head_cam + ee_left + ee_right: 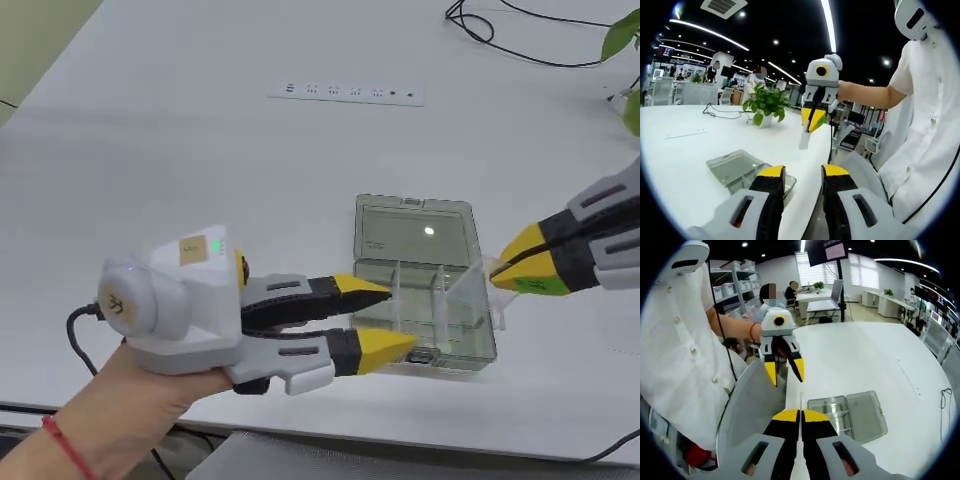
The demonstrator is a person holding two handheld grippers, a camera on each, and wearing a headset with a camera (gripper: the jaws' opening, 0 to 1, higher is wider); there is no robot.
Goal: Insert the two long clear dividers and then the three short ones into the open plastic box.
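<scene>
Plastic box [460, 345] is pictured open on a white workbench [200, 170], its lid [413, 228] laid flat behind the base. Nearest the camera, just off the box's near-left corner, the left gripper [398, 318] is held in a hand [130, 410]. Its yellow-tipped jaws are spread and pointed at the box's left wall, with nothing between them. Inside the base, upright clear partitions [437, 290] are seen standing across it. At the box's right end, the right gripper [497, 272] is brought in from the side, its jaws pressed together on a clear divider [475, 290]. The divider is held tilted over that end; whether it touches the box cannot be told. Beyond the box, a white power strip [347, 92] is laid on the bench. Farther still, a black cable [480, 25] and green plant leaves [622, 35] are seen past the box's far-right side.
</scene>
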